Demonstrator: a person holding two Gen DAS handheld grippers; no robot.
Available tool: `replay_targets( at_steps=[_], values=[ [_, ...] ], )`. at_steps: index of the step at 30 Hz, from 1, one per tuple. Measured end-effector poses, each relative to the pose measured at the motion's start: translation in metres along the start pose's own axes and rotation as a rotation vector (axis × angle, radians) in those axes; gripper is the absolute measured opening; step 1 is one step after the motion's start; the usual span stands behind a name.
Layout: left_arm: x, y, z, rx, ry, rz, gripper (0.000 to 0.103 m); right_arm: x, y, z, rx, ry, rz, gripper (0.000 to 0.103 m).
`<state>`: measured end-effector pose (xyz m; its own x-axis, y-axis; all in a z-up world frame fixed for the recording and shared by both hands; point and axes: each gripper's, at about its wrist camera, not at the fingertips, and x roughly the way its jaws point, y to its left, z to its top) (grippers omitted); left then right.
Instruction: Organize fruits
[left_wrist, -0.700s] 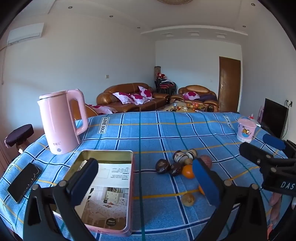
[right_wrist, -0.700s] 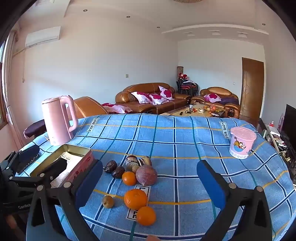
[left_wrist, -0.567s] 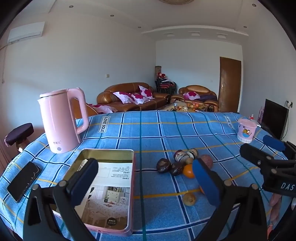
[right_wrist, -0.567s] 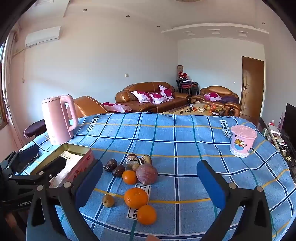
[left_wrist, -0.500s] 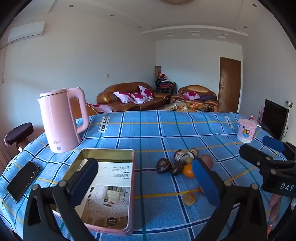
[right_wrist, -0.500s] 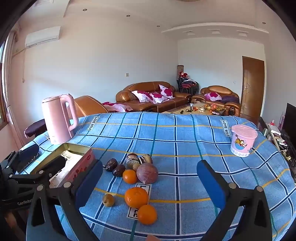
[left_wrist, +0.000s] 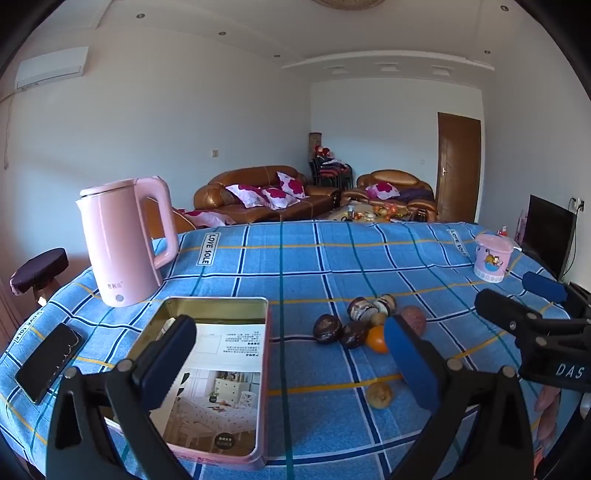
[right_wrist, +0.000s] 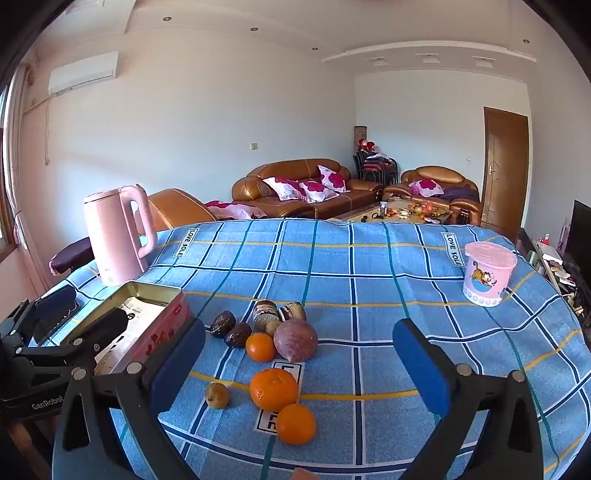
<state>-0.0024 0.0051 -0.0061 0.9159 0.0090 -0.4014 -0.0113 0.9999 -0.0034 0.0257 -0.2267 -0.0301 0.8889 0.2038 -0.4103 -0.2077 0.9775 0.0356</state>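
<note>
Nothing has shifted since the earlier frames: both the left gripper (left_wrist: 290, 354) and the right gripper (right_wrist: 297, 367) hang over the blue checked tablecloth (right_wrist: 369, 266) with jaws spread wide and empty. Fruits (right_wrist: 275, 341) lie clustered right of the open tin (left_wrist: 221, 314), near the pink kettle (left_wrist: 122, 240).

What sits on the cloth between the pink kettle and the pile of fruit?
The open tin box lies between the pink kettle and the fruit pile, clearest in the left wrist view.
</note>
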Motion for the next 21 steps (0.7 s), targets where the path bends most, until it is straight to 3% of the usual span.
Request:
replay_targets(
  at_steps=[21],
  values=[
    [-0.0004,-0.0010,-0.0005,0.006,0.002,0.000,0.103,0.0032,-0.0004,-0.0040,0.006,0.007,0.007,0.102]
  ],
)
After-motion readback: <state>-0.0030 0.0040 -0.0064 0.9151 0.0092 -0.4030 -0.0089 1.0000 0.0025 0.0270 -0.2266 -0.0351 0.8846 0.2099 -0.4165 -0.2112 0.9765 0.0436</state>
